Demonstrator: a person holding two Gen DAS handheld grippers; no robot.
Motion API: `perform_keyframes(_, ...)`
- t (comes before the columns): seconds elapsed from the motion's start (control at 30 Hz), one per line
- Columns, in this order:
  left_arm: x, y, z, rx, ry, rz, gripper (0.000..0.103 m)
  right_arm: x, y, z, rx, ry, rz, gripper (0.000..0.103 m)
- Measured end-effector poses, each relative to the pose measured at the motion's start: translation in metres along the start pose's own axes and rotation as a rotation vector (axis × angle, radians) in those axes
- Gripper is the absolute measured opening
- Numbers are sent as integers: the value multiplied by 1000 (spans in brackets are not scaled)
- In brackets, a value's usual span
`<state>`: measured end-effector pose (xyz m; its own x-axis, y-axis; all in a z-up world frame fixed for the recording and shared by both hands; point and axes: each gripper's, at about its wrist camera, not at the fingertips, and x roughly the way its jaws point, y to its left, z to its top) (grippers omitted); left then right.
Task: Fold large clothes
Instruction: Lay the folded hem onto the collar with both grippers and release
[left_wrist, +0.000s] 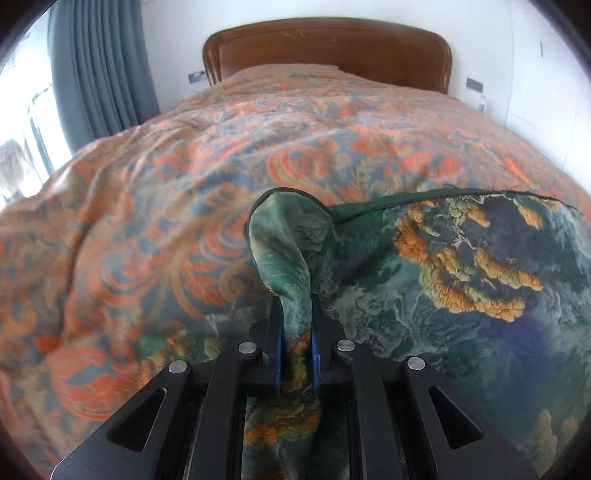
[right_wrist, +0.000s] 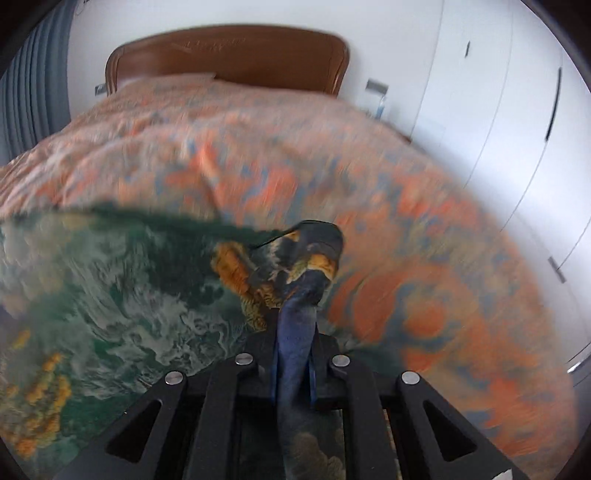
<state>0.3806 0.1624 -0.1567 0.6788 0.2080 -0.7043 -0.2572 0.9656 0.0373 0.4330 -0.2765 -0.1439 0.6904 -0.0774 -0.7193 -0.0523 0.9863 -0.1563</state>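
The green printed cloth (left_wrist: 424, 295) lies spread on the bed (left_wrist: 184, 184), near its foot edge, over the orange patterned cover. The left gripper (left_wrist: 295, 306) has its jaws closed on one bunched corner, and the right gripper (right_wrist: 295, 317) is closed on another corner.

Left gripper (left_wrist: 295, 306) angles downward, its black fingers (left_wrist: 271, 325) pinched together on a bunched fold of cloth (left_wrist: 284, 251). Right gripper (right_wrist: 295, 314) tilts down the same way, jaws clamped on another corner of the cloth, which stands up between them.
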Motion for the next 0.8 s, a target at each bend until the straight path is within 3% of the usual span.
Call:
perform_keyframes(0.37, 13, 5, -12, -93, -3, -97, 15, 18, -16, -23, 109, -33, 108, 16)
perform_keyframes(0.57, 10, 7, -11, -99, 12, -101, 21, 20, -11, -17, 102, -23, 102, 17)
perform_keyframes(0.67, -3, 8, -8, -96, 1, -41, 50, 16, -15, -16, 118, -23, 112, 21)
perform_keyframes(0.73, -15, 11, -3, -97, 8, -24, 80, 12, -21, -12, 141, -8, 131, 24)
perform_keyframes(0.77, -26, 13, 1, -97, 3, -48, 83, 7, -26, -8, 153, 4, 136, 31)
perform_keyframes(0.8, -35, 16, 3, -98, -6, -68, 86, 2, -30, -5, 158, 13, 137, 47)
